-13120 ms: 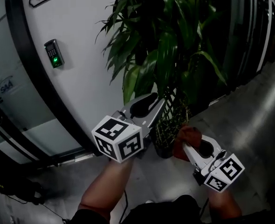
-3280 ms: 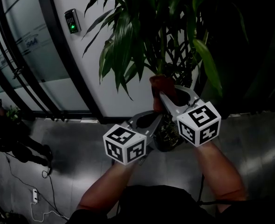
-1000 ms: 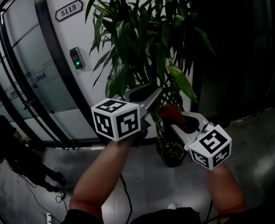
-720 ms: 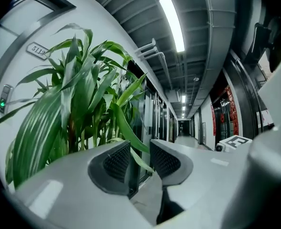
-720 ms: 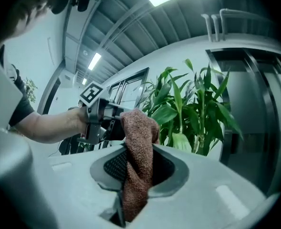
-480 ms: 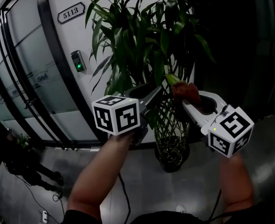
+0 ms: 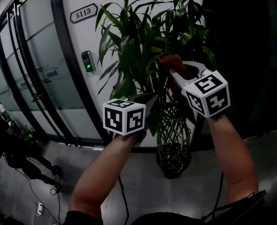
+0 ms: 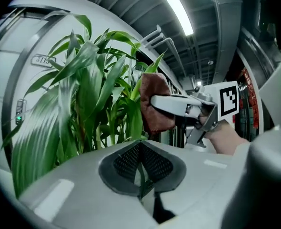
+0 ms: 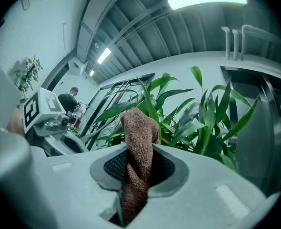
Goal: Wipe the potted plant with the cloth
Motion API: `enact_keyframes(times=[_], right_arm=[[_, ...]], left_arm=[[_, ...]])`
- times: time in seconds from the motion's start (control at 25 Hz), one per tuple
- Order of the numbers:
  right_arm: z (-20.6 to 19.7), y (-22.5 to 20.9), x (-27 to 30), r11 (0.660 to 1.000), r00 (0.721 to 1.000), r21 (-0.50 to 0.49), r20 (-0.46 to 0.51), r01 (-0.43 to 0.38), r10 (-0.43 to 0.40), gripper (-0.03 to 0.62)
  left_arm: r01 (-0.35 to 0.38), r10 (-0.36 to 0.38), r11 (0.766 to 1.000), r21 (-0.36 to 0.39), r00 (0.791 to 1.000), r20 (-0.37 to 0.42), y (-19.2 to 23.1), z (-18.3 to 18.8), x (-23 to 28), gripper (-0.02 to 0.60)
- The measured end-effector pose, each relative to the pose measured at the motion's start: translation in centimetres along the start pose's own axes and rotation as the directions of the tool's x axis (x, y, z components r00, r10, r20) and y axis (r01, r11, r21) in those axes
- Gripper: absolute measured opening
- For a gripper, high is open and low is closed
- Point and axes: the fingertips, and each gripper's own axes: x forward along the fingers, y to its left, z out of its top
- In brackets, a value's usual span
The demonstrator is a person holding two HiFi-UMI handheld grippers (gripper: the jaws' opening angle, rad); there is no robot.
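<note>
Cloth (image 7: 168, 61) higher now, brown, bunched

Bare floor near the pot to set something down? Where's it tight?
Free: floor in front of the pot, and the strip right of it. Crowded: cable and bystander at left; in the foliage, left gripper shut on a leaf, right gripper holding the cloth.

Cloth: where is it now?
Head view, right of centre: the cloth is clamped in the right gripper, high among the potted plant's upper leaves.
</note>
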Motion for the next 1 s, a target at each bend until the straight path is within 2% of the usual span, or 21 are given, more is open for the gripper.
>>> enact_keyframes(times=[0.12,0.32,0.56,1.0], right_arm=[[0.4,-0.4,1.4,1.0,1.0,-0.006,0.004,-0.005,0.005,0.071],[0.5,-0.6,3.5,0.999,1.0,0.035,0.013,-0.013,0.012,0.071],[-0.8,0.9,5.6,0.996,0.998,0.057,-0.013,-0.062,0.063,0.071],[-2.0,3.7,5.6,0.99,0.991,0.069,-0.04,-0.124,0.127,0.071]], left_arm=[[-0.02,0.02,1.0,0.006,1.0,-0.004,0.6,-0.3,-0.4,0.017],[0.027,-0.024,0.995,-0.092,0.999,0.032,0.4,-0.8,-1.5,0.017],[0.084,-0.071,0.977,-0.197,0.995,0.072,-0.1,-1.5,-1.7,0.017],[0.045,-0.036,0.984,-0.172,0.998,0.05,0.0,-2.3,-2.2,0.017]])
